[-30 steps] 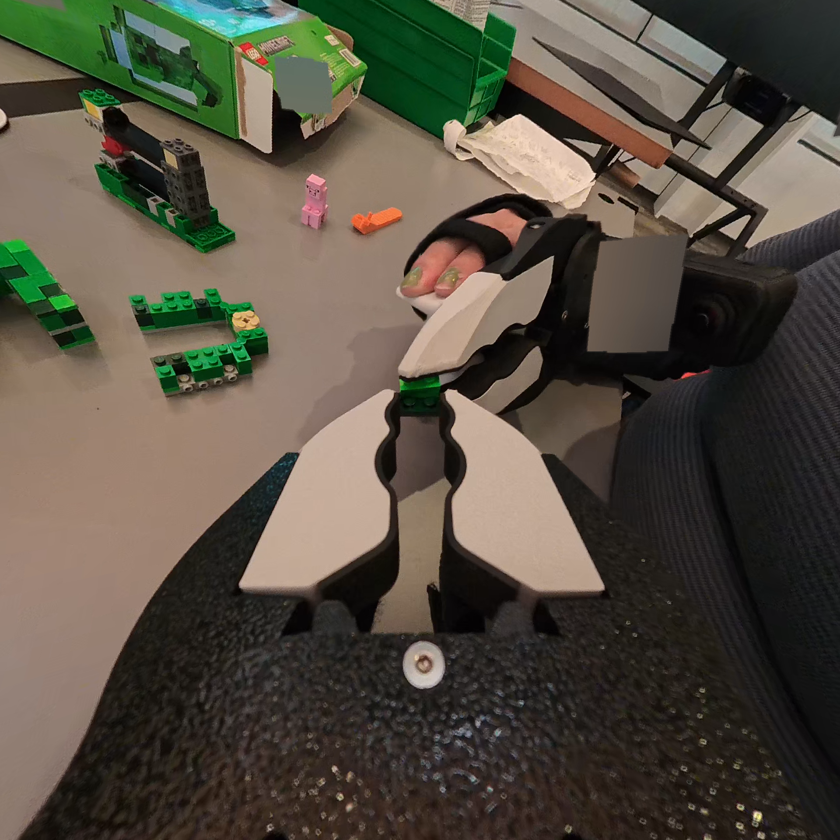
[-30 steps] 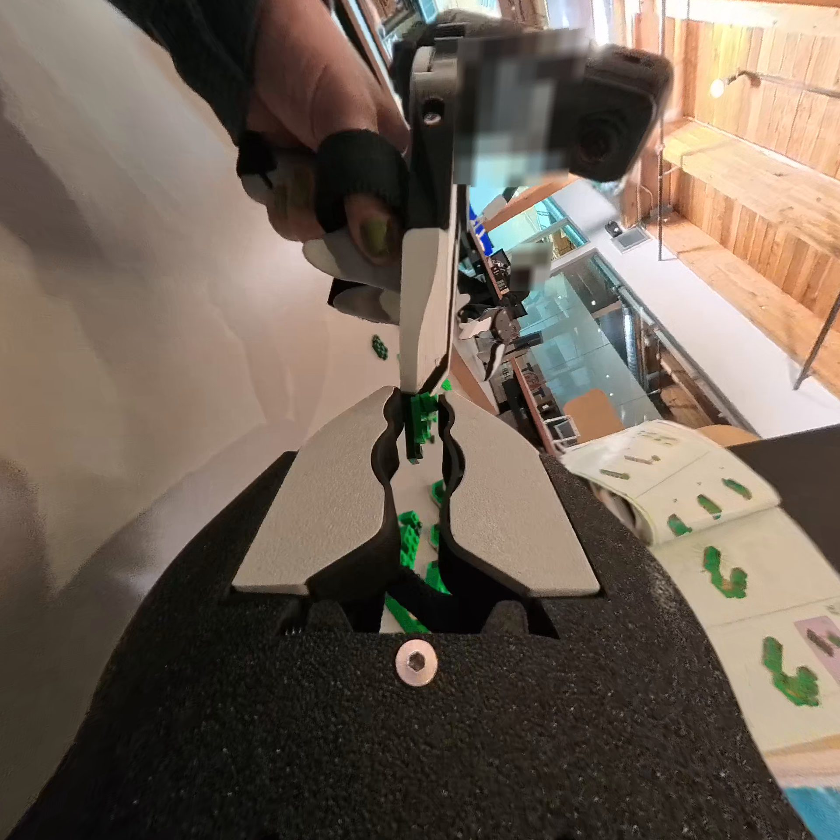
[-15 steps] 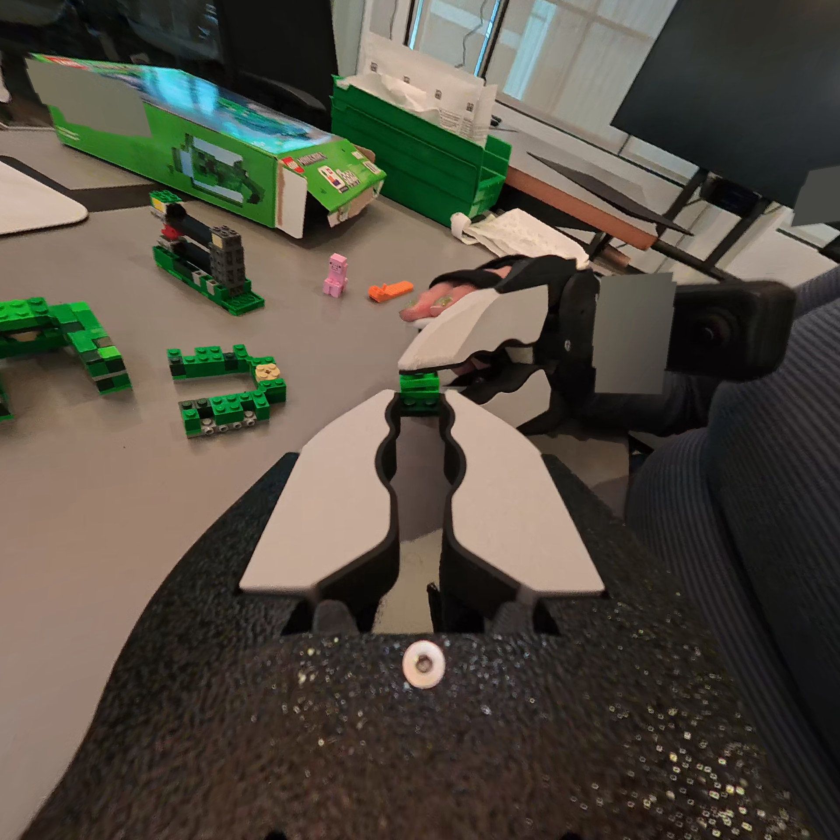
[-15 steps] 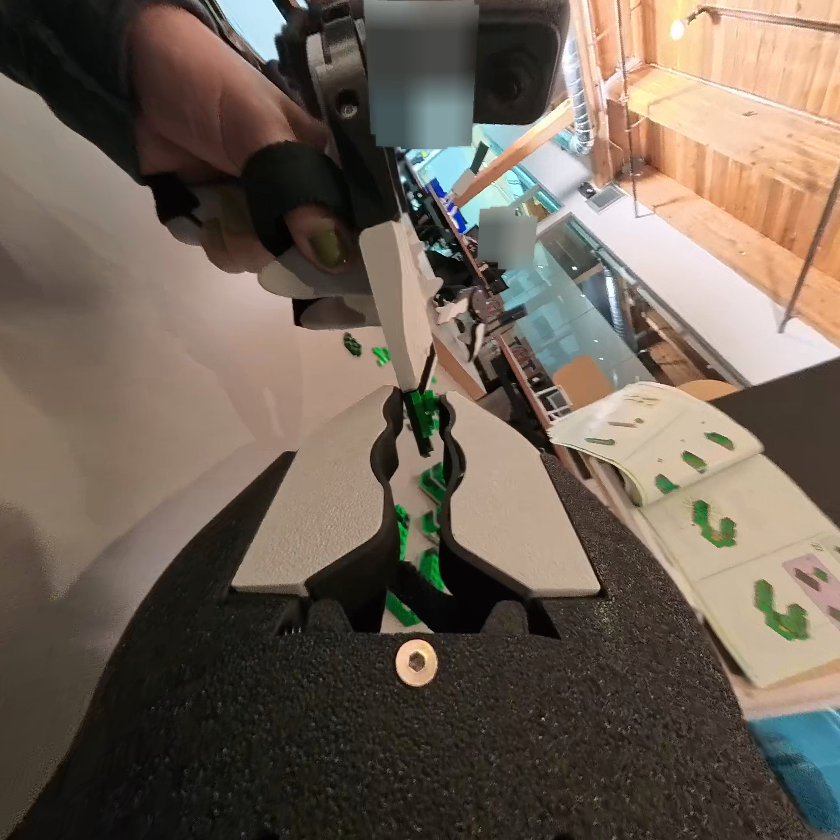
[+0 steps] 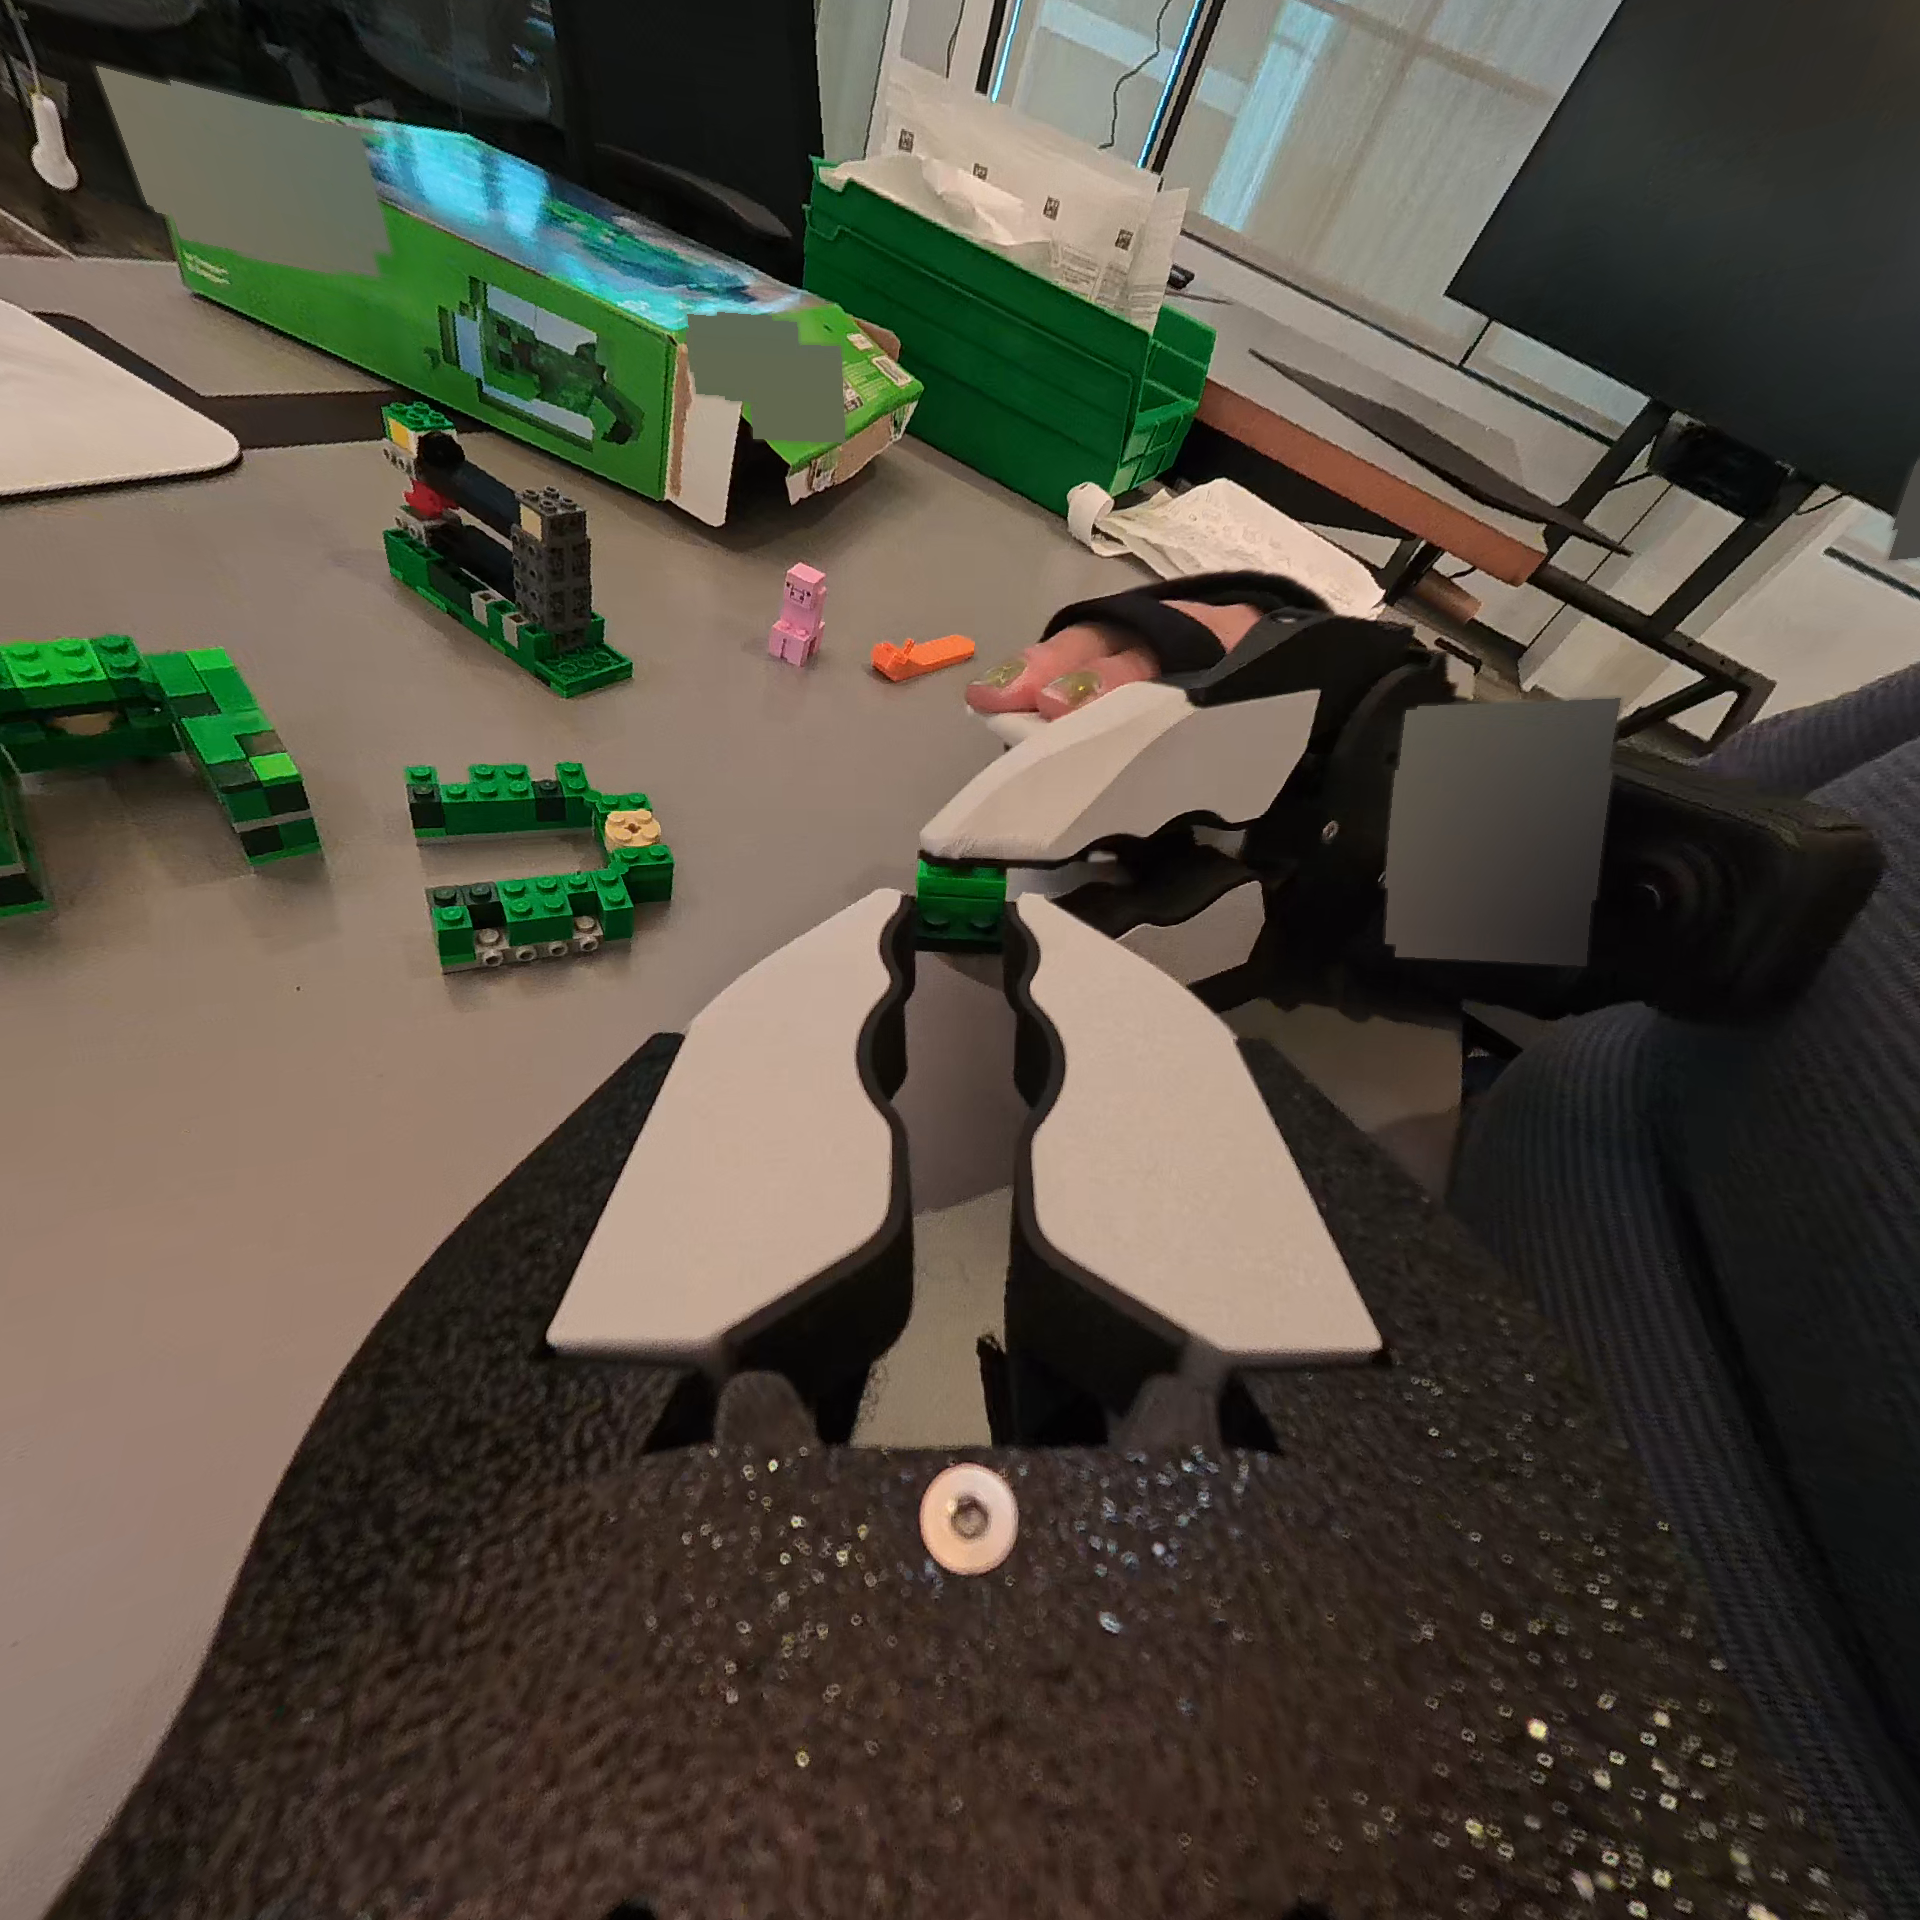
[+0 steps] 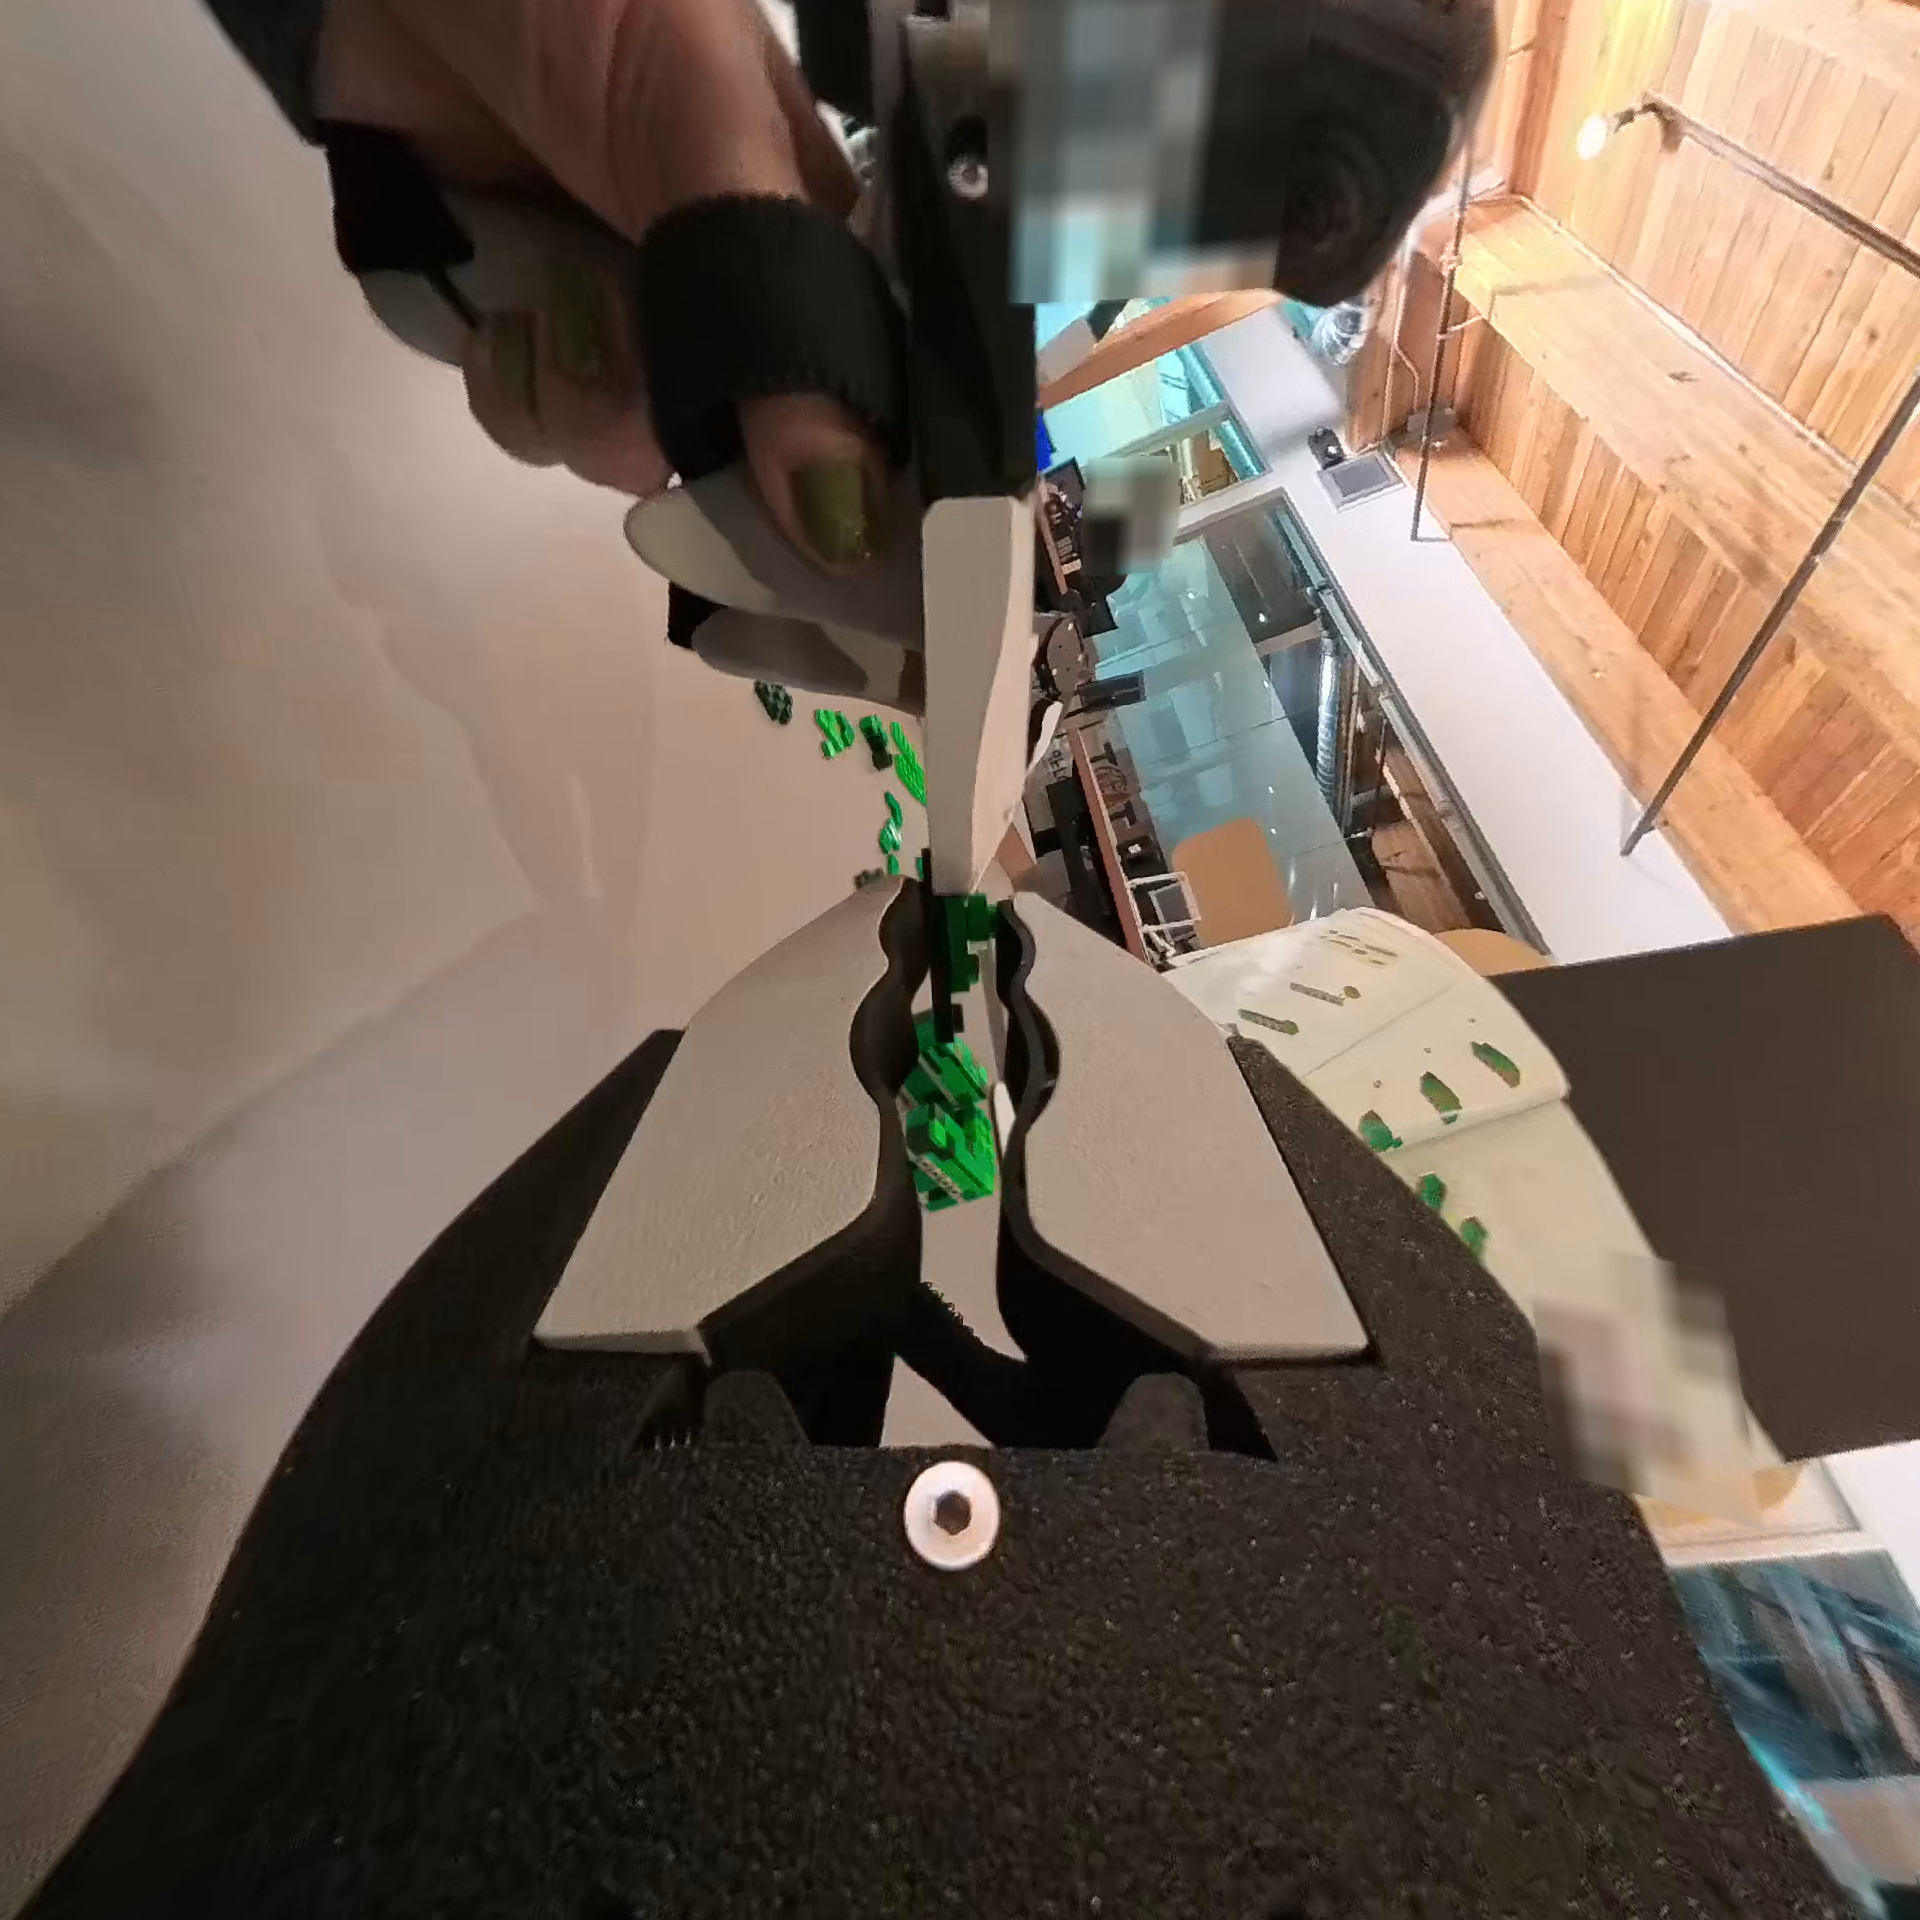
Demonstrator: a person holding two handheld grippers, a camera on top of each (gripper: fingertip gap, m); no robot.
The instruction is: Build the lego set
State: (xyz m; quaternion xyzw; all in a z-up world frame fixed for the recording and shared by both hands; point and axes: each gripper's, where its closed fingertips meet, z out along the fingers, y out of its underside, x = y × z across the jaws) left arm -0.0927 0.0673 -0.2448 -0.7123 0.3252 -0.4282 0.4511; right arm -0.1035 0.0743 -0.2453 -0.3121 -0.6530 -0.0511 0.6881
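Bricks sit pinched at the tips of both tools: my left gripper is clamped on a small green lego piece, and my right gripper comes in from the right and closes on that same piece, its upper finger lying flat across the top of it. From the right wrist view the piece is seen edge-on, green with a dark strip along one side, and I think it is a stack of two or three plates, though the blur there makes that uncertain. The piece is held up off the grey table, near my lap.

On the table to my left lie the partly built parts: a green open frame with a tan round stud at one corner, a bigger green stepped section at the left edge, and a taller black and grey assembly on a green base. Beyond them stand a pink pig figure and, just beside it, an orange brick separator. The set's green box lies open-ended at the back (a green bin stuffed with paper bags is next to it). An open instruction booklet shows in the right wrist view.
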